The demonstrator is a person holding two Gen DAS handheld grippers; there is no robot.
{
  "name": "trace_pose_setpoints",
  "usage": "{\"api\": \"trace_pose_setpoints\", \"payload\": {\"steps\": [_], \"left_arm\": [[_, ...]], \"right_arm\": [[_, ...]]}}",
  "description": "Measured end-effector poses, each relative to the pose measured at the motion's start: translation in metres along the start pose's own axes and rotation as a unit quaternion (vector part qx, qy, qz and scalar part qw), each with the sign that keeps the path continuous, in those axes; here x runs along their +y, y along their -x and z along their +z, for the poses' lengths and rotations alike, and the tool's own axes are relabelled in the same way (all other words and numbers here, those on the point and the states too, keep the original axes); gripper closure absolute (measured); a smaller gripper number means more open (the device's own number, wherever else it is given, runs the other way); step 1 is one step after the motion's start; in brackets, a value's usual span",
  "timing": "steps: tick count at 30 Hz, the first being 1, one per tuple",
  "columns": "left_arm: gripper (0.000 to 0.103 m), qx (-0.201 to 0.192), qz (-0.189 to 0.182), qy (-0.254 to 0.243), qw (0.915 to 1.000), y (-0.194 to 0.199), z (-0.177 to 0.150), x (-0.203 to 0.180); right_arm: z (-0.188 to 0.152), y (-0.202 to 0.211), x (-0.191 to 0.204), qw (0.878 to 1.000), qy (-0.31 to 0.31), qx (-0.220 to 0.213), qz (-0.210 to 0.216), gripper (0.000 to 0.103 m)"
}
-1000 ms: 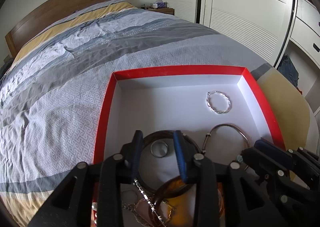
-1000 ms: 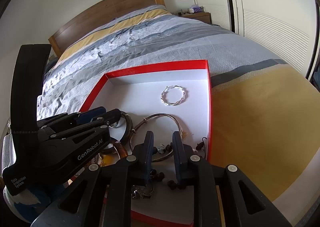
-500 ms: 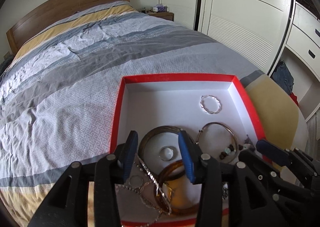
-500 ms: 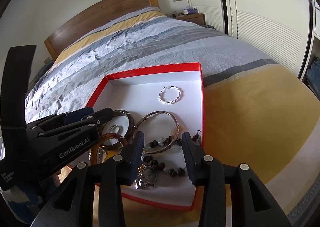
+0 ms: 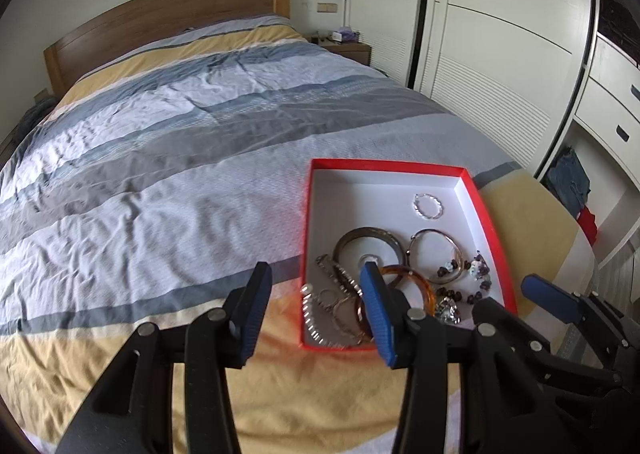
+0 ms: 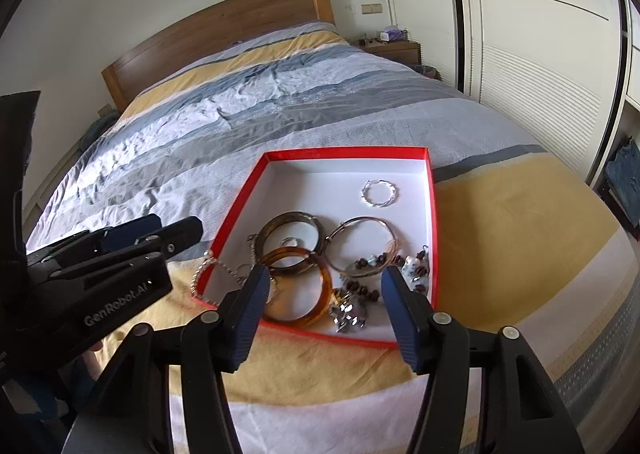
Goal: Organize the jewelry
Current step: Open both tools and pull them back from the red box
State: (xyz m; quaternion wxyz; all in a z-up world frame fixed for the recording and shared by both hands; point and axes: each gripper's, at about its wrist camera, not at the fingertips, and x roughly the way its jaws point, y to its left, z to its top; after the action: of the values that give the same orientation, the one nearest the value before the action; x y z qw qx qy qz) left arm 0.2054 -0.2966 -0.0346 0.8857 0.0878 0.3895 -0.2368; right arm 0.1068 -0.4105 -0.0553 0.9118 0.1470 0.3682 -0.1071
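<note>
A red box with a white inside [image 5: 490,222] [image 6: 240,210] lies on the bed. It holds a twisted silver bangle [image 5: 428,206] [image 6: 379,194], a dark bangle [image 5: 368,244] [image 6: 289,236], an amber bangle [image 5: 416,282] [image 6: 298,286], a thin wire bangle [image 5: 436,250] [image 6: 362,250], a beaded piece [image 5: 468,274] [image 6: 408,268] and a silver chain [image 5: 332,294] over the near left rim. My left gripper [image 5: 316,306] is open and empty, above the bedspread left of the box. My right gripper [image 6: 324,302] is open and empty, above the box's near edge.
The striped grey, blue and yellow bedspread [image 5: 160,158] covers the bed, with a wooden headboard [image 5: 160,22] behind. White wardrobe doors [image 5: 500,54] stand at the right. A nightstand [image 5: 344,48] sits in the far corner.
Both grippers have pulled back and up from the box and opened wider. The left one has shifted left, off the box. The jewelry lies still.
</note>
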Motion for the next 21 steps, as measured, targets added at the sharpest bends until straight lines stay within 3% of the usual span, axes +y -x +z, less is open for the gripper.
{"api": "trace_pose_setpoints", "payload": {"steps": [11,21], "left_arm": [[0.056,-0.014,0.033,0.032,0.9989,0.071,-0.034,0.042],[0.056,-0.028,0.072,0.041,0.9962,0.123,-0.070,0.076]], "right_arm": [[-0.024,0.041,0.040,1.000,0.014,0.007,-0.004,0.029],[-0.046,0.072,0.055,0.999,0.006,0.004,-0.039,0.005]]}}
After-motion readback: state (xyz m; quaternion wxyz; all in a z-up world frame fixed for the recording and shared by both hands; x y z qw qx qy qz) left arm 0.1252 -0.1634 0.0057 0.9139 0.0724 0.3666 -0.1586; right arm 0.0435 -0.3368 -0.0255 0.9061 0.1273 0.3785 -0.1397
